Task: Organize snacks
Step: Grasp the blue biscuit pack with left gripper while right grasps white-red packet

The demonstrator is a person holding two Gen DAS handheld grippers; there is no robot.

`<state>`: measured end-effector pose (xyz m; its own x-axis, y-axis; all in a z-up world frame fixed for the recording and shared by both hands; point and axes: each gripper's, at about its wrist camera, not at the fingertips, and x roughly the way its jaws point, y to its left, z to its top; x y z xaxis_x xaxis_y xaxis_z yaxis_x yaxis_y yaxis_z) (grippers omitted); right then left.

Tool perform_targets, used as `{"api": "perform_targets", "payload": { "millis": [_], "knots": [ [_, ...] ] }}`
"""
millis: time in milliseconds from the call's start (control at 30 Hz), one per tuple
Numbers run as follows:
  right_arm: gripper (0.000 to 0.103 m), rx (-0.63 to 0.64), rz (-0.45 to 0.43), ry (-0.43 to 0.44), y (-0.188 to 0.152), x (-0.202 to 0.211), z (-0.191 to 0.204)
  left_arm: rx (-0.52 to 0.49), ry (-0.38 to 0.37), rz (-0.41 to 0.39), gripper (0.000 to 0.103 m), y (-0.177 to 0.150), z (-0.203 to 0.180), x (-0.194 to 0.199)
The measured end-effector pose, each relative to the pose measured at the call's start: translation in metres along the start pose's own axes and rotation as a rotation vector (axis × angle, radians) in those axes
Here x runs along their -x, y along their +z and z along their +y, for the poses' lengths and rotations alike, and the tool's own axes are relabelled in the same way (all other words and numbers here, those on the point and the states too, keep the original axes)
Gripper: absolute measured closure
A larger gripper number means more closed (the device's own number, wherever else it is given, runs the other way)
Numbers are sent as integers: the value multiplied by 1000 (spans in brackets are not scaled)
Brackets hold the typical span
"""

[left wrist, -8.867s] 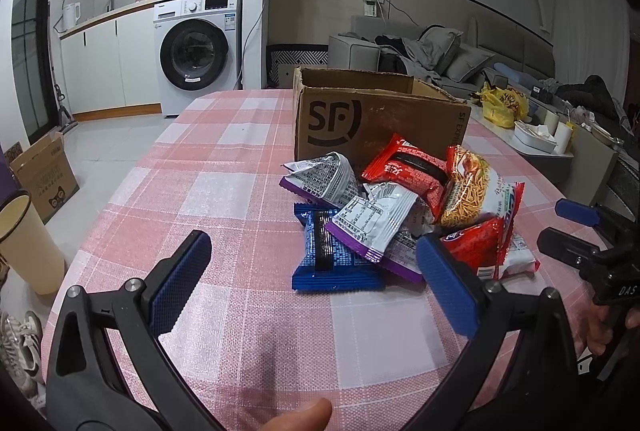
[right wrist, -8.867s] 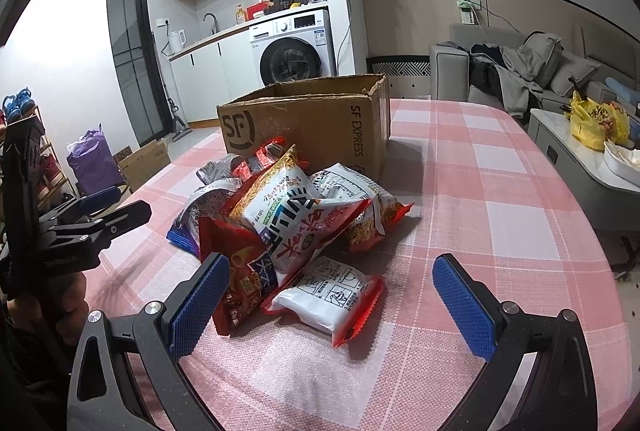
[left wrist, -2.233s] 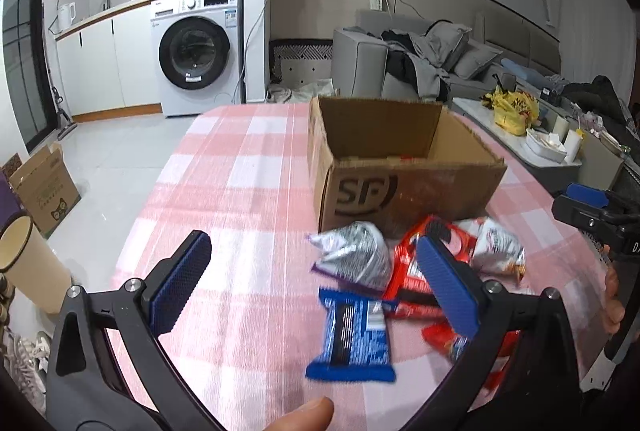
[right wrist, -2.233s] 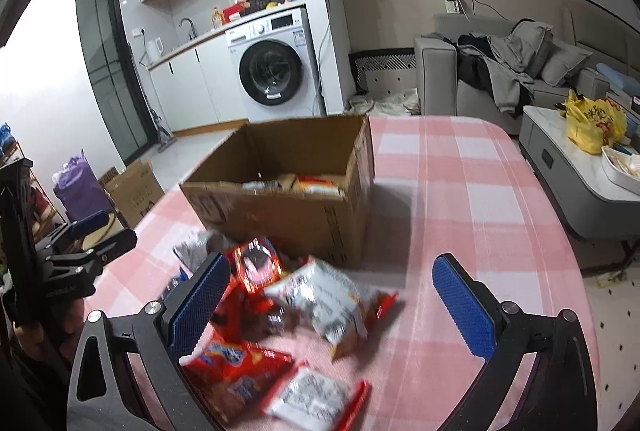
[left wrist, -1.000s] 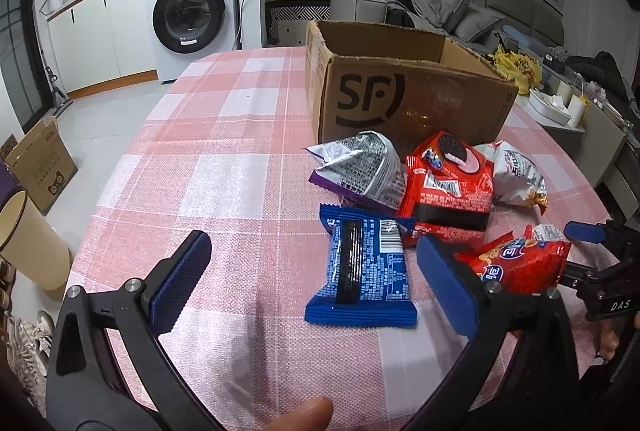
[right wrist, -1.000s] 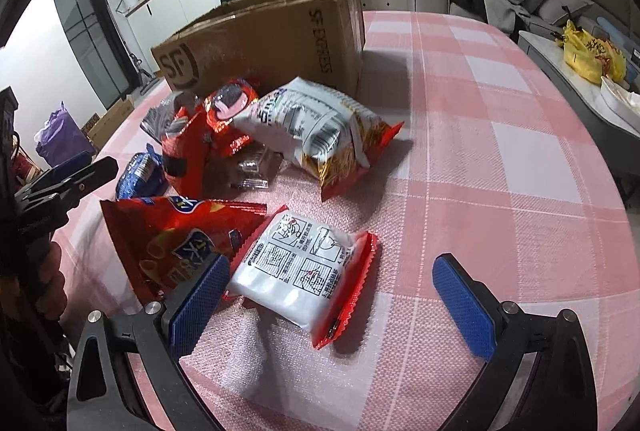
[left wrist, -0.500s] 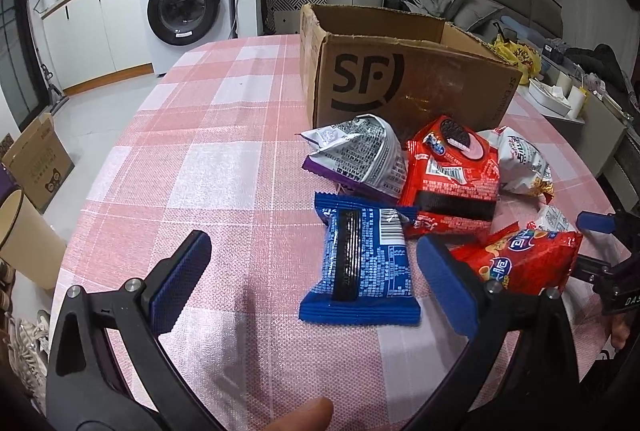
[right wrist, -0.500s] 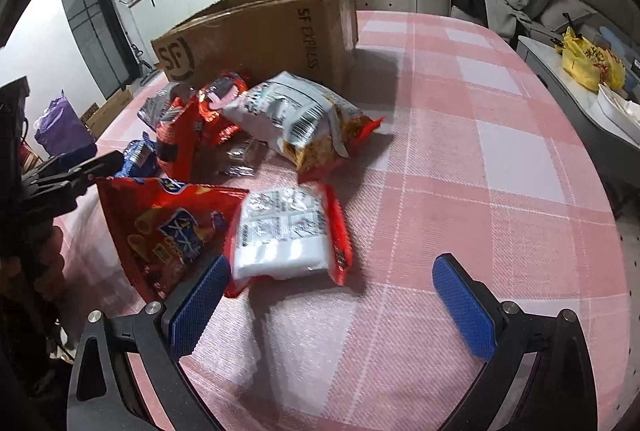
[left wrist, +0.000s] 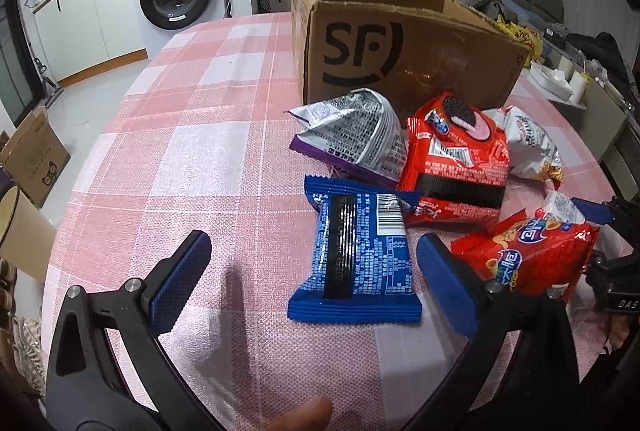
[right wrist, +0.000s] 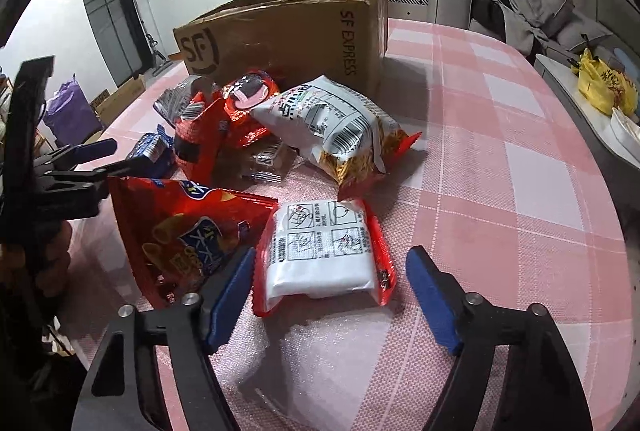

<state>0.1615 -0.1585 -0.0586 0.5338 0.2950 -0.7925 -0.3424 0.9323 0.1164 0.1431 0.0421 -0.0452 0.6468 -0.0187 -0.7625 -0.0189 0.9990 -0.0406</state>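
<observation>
On a pink checked tablecloth, the right gripper is closing around a white instant-noodle packet with red edges. The packet lies between the blue pads, which do not yet touch it. It looks light and crinkly, with a brittle block inside, so it is best pinched gently across its short sides. Half a second ago the jaws stood wider and the packet lay more askew. A red chip bag lies at nine o'clock of it, and the open cardboard box at twelve. The left gripper hangs with jaws apart, empty, a blue biscuit packet at its one o'clock, nearer than a second ago.
</observation>
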Motion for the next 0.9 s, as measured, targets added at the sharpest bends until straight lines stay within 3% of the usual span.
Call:
{"api": "perform_targets", "payload": {
  "millis": [200, 267, 467, 533, 667, 900],
  "knots": [
    [33, 8, -9, 5, -3, 1, 0, -18, 4, 24, 1, 1, -2, -10],
    [35, 14, -12, 10, -3, 1, 1, -20, -1, 27, 6, -1, -2, -10],
    [41, 23, -26, 28, -2, 2, 0, -23, -39, 48, 38, -1, -3, -15],
    [46, 23, -33, 41, -3, 4, -1, -40, -54, 40, 57, 0, -4, -15],
    [54, 16, -46, 64, -6, 8, -3, -44, -76, 33, 61, -2, -4, -12],
    [55, 21, -77, 77, -12, 18, -2, -31, -83, 5, 62, -4, -3, 0]
  ]
}}
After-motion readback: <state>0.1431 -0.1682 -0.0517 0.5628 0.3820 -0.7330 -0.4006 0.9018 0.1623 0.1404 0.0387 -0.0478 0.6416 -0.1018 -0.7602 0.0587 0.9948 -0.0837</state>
